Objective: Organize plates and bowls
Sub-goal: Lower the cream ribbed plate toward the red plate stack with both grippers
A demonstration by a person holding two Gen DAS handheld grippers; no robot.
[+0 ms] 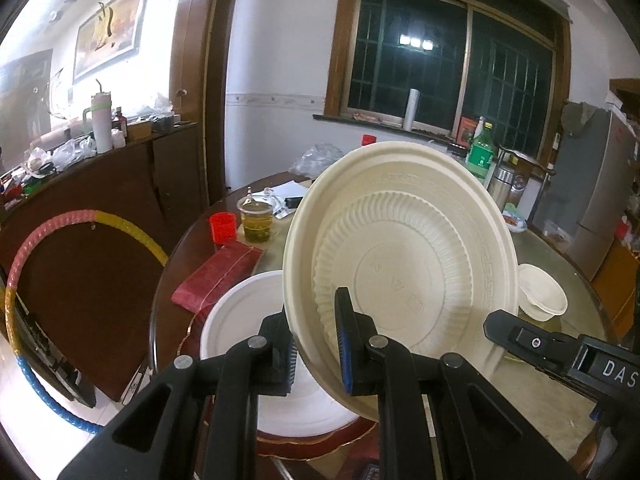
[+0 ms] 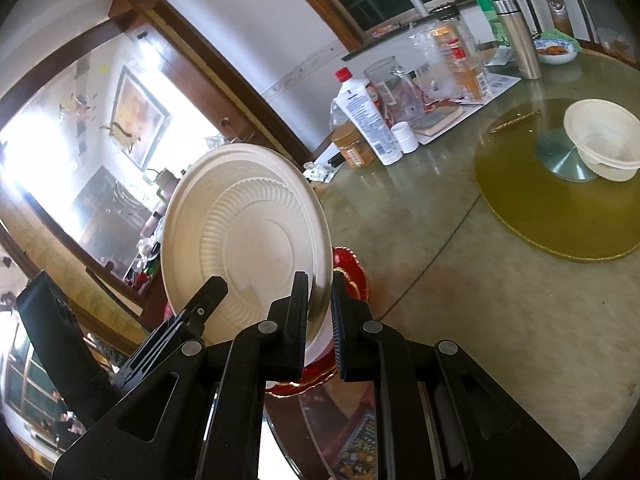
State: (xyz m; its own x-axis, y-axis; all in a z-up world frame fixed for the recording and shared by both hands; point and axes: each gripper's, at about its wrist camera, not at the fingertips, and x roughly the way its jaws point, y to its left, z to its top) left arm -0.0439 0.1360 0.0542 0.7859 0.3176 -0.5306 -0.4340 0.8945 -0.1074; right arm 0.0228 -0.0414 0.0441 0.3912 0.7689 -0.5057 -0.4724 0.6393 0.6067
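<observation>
The round table (image 2: 460,280) carries a white plate (image 1: 240,320) on a red charger at its near edge. Above it, both grippers pinch one cream plate (image 1: 400,248) (tilted, underside showing): left gripper (image 1: 318,344) and right gripper (image 2: 320,320) closed on opposite rim edges. A small white bowl (image 2: 604,140) sits well apart.

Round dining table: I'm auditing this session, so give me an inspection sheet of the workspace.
Surface: round table, glass-topped, with a gold mat.
Job's things: cream plate lifted, tilted on edge; white plate flat below; white bowl on the mat.
Clutter: red cup, tea glass, green bottle, steel flask.
Grippers: left gripper and right gripper both clamp the cream plate's rim.
Cables: nothing seen.
Surroundings: barred window, hula hoop.
</observation>
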